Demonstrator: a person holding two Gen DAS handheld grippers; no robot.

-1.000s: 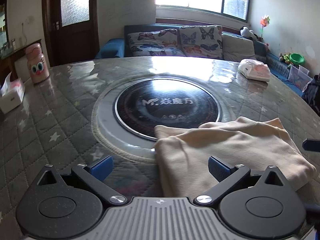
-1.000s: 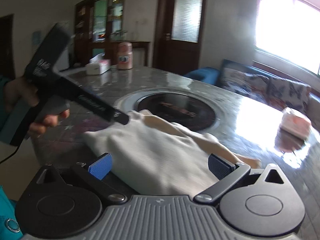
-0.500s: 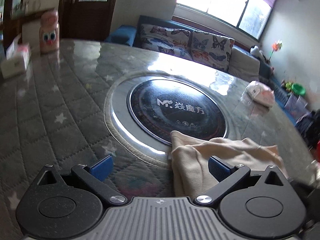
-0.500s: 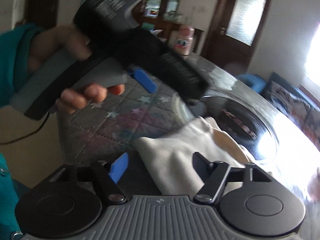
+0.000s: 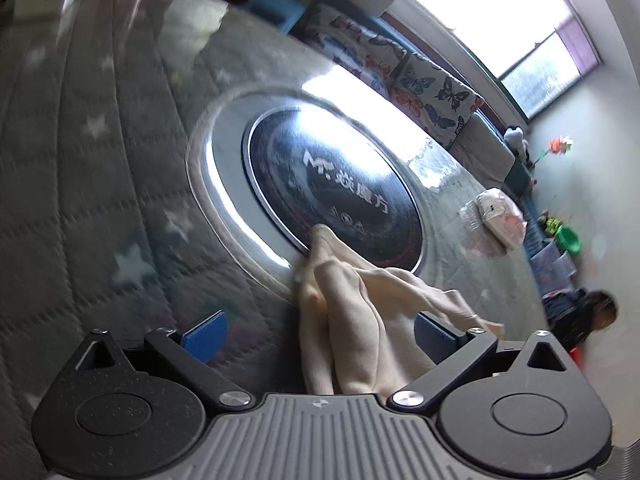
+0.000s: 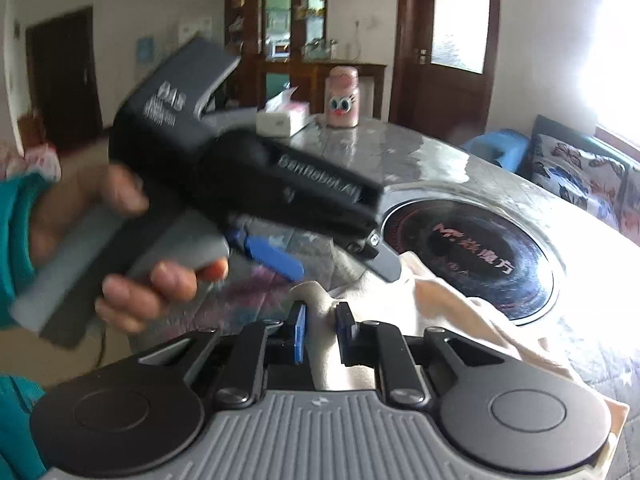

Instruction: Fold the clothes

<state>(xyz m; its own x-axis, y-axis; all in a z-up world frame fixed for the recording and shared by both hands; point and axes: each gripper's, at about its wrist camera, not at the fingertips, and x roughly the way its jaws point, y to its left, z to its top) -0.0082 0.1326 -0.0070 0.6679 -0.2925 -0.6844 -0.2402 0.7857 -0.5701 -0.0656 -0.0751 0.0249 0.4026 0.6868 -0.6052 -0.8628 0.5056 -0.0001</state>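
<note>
Grey quilted table [image 5: 100, 184] with white stars fills the left wrist view, a dark round hob [image 5: 332, 196] set in its middle. On its near rim lies the cream garment [image 5: 352, 320], bunched between the wide-open jaws of the left gripper [image 5: 320, 336].

From the right wrist, the right gripper [image 6: 323, 334] is closing on a raised fold of the garment; the left hand [image 6: 132, 248] holds its tool just above.

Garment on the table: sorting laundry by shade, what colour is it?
Plain cream garment, clearest in the left wrist view.
</note>
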